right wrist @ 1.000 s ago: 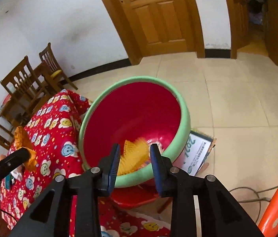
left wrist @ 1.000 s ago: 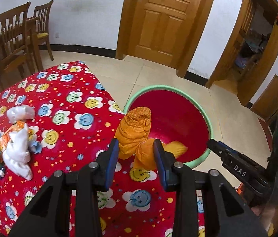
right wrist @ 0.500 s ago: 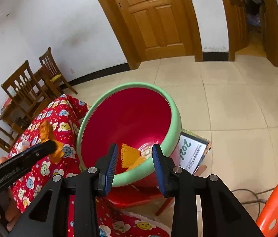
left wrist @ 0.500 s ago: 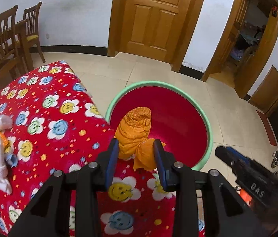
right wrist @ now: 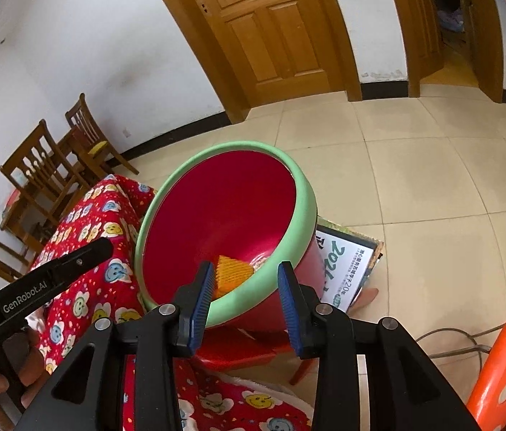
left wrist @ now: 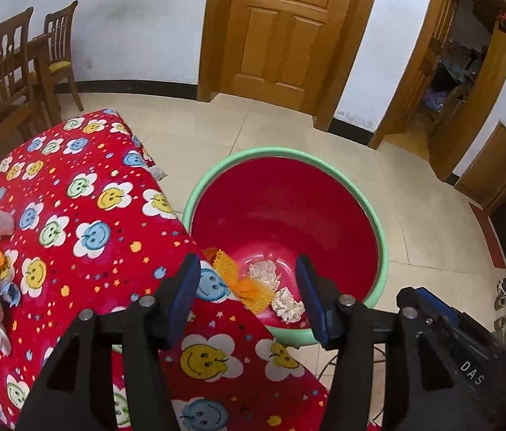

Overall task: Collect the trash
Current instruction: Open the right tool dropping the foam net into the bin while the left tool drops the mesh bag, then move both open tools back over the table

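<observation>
Beside the flowered table (left wrist: 84, 215), both grippers tilt downward over the basin (left wrist: 378, 222), jaws apart, left opening.

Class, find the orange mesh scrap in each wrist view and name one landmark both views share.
Left wrist: orange mesh scrap lies low in the basin, left of two white paper wads, lower centre.
Right wrist: orange mesh scrap at the basin's near inner wall, lower centre.
Shared landmark: the basin's green rim.

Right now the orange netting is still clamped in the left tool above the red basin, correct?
Not quite. The left tool is opening with nothing between its pads; the orange netting lies inside the red basin, beside two crumpled tissues. The left wrist view shows it.
</observation>
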Available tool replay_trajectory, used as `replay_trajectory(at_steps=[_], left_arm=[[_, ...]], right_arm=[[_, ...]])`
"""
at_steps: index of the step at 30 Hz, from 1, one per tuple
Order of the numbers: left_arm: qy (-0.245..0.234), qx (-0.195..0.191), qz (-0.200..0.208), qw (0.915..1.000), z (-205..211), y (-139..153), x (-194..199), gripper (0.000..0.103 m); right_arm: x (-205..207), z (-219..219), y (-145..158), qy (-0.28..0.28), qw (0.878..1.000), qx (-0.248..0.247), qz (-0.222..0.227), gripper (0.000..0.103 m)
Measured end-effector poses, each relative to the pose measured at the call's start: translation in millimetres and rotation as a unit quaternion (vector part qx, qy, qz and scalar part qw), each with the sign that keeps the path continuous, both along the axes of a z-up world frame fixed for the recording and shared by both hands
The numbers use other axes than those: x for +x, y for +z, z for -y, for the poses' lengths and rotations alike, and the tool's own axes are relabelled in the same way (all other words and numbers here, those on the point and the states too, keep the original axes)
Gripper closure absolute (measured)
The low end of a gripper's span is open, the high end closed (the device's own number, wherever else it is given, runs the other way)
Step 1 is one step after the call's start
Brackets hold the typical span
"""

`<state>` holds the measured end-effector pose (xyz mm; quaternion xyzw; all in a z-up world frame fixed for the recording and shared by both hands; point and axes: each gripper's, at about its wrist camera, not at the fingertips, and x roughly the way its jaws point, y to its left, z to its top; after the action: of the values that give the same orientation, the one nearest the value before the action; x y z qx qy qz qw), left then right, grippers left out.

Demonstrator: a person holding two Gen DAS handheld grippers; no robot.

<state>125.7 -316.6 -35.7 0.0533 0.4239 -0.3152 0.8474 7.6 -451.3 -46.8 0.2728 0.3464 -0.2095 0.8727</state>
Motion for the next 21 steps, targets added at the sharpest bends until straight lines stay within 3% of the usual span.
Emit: replay_trajectory(at_steps=[12,21], left_arm=[[0.038,-0.011,0.006,0.9992,-42.2,16.9,-11.4,0.048],[0.075,-0.019,0.021,0.9968,-88.4,31.2,-11.1,0.048]], right_arm=[[-1.0,-20.6,11.0,0.034,0.999,0.028,0.015,0.056],[10.5,-57.1,26.5,0.081,0.996,0.017,0.023,0.053]])
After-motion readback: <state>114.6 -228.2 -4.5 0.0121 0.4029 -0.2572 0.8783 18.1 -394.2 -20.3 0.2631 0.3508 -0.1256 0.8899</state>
